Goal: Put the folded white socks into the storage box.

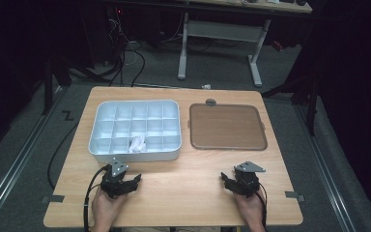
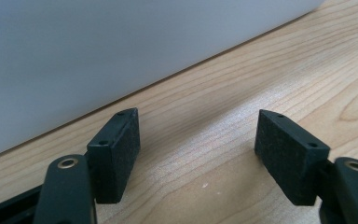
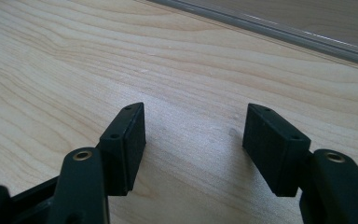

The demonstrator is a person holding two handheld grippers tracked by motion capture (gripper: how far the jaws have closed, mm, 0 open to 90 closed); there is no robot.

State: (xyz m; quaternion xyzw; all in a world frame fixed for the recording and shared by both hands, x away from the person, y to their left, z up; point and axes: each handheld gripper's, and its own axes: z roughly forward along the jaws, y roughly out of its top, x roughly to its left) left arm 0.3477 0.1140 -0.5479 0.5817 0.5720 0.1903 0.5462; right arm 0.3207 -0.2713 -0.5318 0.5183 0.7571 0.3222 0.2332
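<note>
On the pale wooden tabletop (image 1: 183, 188), both grippers rest with fingers spread, pinching nothing: left gripper (image 1: 136, 181), right gripper (image 1: 223, 179). Nearest the left one, the white plastic compartment tray (image 1: 125, 154) looks light, stiff, slippery; grip its thin front wall.

On the table (image 1: 174, 193), the divided box (image 1: 107, 149) lies left of the tray (image 1: 227, 126), grippers nearer.
</note>
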